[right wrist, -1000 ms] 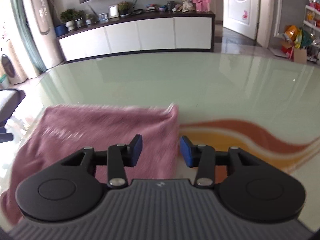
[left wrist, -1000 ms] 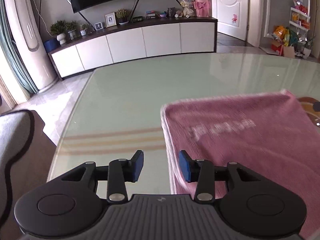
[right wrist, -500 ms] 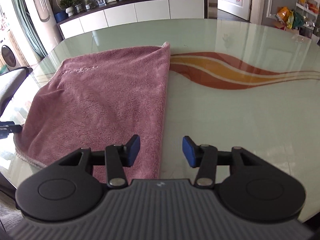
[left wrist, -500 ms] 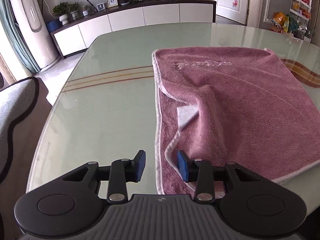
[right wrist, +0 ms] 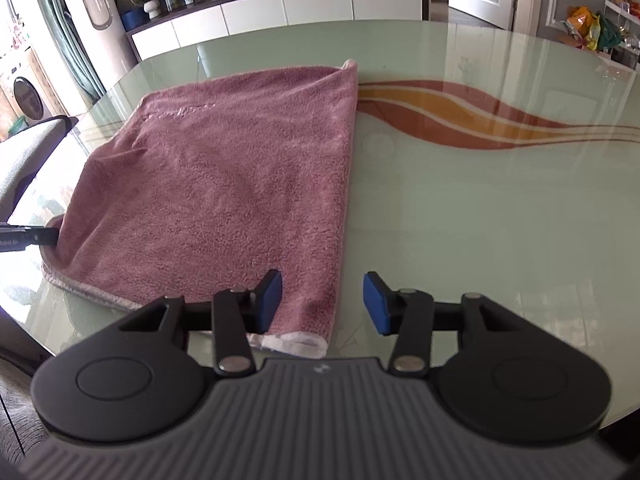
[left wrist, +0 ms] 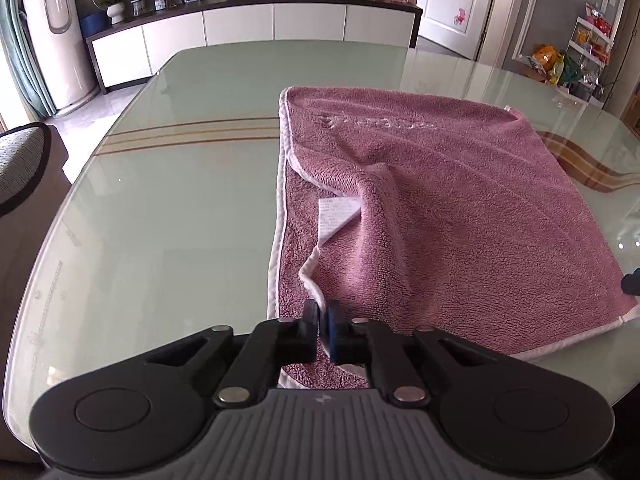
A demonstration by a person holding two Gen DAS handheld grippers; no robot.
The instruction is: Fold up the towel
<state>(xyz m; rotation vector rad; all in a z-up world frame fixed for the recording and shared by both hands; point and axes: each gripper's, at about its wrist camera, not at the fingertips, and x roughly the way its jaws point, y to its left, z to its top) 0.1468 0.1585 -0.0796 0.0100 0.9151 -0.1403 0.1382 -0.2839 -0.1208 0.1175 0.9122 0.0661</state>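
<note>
A pink towel [left wrist: 460, 220] with a white hem lies folded in two on the glass table [left wrist: 168, 208], a white label [left wrist: 336, 214] showing where the top layer is rucked up. My left gripper [left wrist: 322, 316] is shut on the top layer's hem at the near left corner. In the right wrist view the towel [right wrist: 224, 184] spreads to the left, and my right gripper [right wrist: 323, 300] stands open just above its near right corner, the left finger over the cloth and the right finger over bare glass. The left gripper's tip [right wrist: 28, 236] touches the towel's far left edge.
The table [right wrist: 480, 208] carries an orange wave pattern [right wrist: 460, 116] right of the towel. A grey chair [left wrist: 20, 168] stands off the left edge. A white low cabinet [left wrist: 272, 24] and a door [left wrist: 456, 4] are beyond the far end.
My left gripper went from open to shut on the towel's near left hem. Both grippers have drawn back from the far edge to the near edge. The right one stayed open.
</note>
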